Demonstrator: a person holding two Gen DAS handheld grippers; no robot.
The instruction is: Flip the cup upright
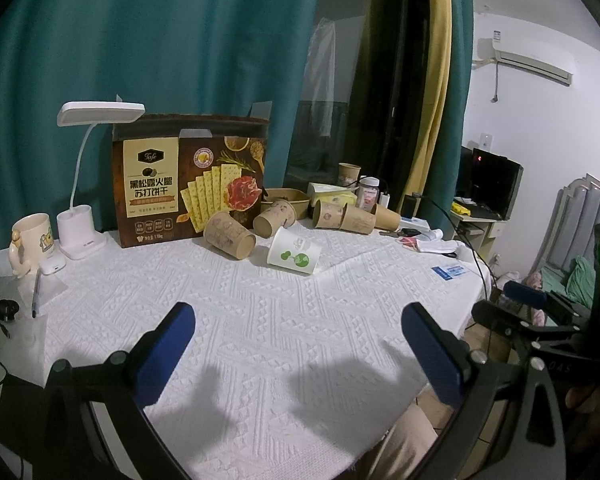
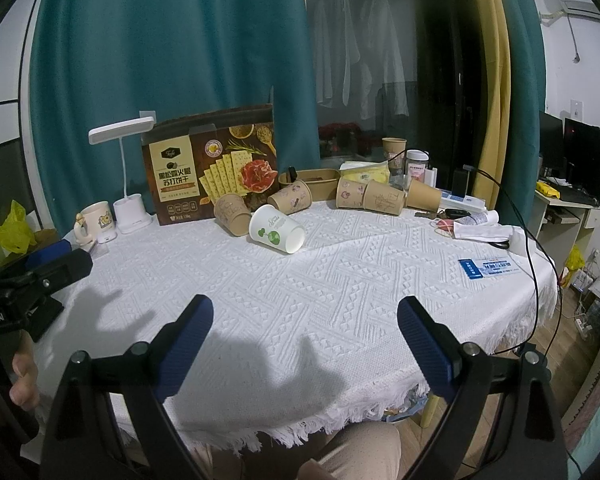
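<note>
White paper cup (image 1: 293, 251) with green print lying on its side toward the far part of the cloth-covered surface (image 1: 260, 340), mouth turned right, touching a brown cup (image 1: 229, 235) also on its side, in front of a cracker box (image 1: 190, 178). Left gripper (image 1: 298, 344) and right gripper (image 2: 305, 340) hover near the front edge, fingers (image 2: 186, 340) spread wide, empty, well apart from the cup.

The cracker box (image 1: 192, 184) hides its lower right corner behind a brown paper cup (image 1: 229, 235). Small print on the blue card (image 2: 490, 268) is too fine to read. The person's hand (image 2: 22, 376) (fingers only) is cut off at the picture's left edge.
</note>
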